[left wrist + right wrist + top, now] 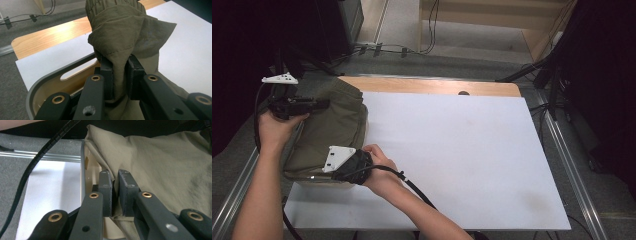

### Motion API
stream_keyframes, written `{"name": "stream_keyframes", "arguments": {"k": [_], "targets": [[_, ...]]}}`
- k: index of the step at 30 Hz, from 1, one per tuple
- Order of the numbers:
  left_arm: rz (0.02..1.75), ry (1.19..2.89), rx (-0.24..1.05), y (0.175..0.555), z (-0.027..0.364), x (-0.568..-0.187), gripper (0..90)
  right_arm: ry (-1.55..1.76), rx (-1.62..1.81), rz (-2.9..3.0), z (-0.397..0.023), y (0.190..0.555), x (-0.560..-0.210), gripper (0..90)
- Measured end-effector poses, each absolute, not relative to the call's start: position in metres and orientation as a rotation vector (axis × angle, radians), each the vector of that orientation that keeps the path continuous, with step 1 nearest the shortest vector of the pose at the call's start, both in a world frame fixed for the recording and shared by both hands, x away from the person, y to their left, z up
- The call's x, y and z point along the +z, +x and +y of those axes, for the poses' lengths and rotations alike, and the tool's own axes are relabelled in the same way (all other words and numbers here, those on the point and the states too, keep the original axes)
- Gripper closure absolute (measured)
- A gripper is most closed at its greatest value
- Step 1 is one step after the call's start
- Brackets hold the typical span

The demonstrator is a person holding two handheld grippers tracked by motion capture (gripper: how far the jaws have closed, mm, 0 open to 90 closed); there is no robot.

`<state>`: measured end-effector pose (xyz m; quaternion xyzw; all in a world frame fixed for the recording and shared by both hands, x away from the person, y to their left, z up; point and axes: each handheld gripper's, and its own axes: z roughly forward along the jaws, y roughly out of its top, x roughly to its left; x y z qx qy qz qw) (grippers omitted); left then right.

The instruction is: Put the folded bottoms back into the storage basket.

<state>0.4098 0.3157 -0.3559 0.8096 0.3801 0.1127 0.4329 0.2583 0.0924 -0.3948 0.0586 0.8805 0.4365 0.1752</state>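
An olive-green garment [329, 127] lies over a grey-rimmed basket [319, 180] at the left edge of the white table [452, 155]. My left gripper [321, 104] is shut on a bunched fold of the garment [120, 45] near its far end, and the cloth stands up between the pads. My right gripper [328, 165] is shut on the garment's near edge [150, 170], just at the basket's rim [83, 170]. In the left gripper view the basket's rim and handle slot [75, 71] show below the cloth.
A wooden strip [432, 86] runs along the table's far edge. Metal rails [562, 150] flank the table on both sides. Cables [402, 50] lie on the grey floor beyond. The right gripper's cable [412, 187] trails across the table's near left part.
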Motion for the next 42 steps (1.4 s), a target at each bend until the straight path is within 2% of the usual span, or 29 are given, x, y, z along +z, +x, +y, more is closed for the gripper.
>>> {"name": "stream_keyframes", "arguments": {"k": [5,6,7,8,9,10,11,13,14,18,27,31,42], "targets": [[0.95,2.04,0.298,0.41,0.315,-0.358,77.8,0.175,1.225,2.509,0.097,0.259,-0.397,78.4],[0.943,2.047,0.308,0.41,0.315,-0.358,76.8,0.176,1.226,2.512,0.097,0.259,-0.398,77.2],[0.939,2.049,0.322,0.409,0.315,-0.358,72.6,0.174,1.227,2.52,0.097,0.26,-0.399,71.9],[0.942,2.024,0.298,0.41,0.315,-0.357,60.7,0.181,1.243,2.527,0.097,0.26,-0.399,57.0],[0.949,2.003,0.272,0.41,0.315,-0.357,43.7,0.222,1.252,2.531,0.098,0.261,-0.4,40.4],[0.957,1.988,0.245,0.411,0.314,-0.357,30.2,0.239,1.247,2.53,0.099,0.261,-0.4,29.3],[0.965,1.985,0.256,0.411,0.313,-0.356,20.4,0.259,1.235,2.52,0.098,0.261,-0.4,18.7],[0.969,1.982,0.267,0.409,0.31,-0.356,7.7,0.291,1.227,2.518,0.096,0.263,-0.4,13.4],[0.969,1.981,0.271,0.408,0.308,-0.356,4.6,0.308,1.264,2.545,0.092,0.265,-0.399,8.4],[0.94,1.968,0.276,0.402,0.302,-0.354,1.4,0.318,1.284,2.581,0.081,0.267,-0.396,2.6],[0.869,1.96,0.265,0.386,0.286,-0.354,0.0,0.343,1.351,2.6,0.044,0.274,-0.393,1.3],[0.839,1.939,0.213,0.38,0.282,-0.357,0.0,0.383,1.386,2.615,0.027,0.276,-0.392,1.0],[0.744,1.99,0.201,0.358,0.259,-0.356,0.0,0.467,1.404,2.584,-0.015,0.275,-0.391,1.0]]}}
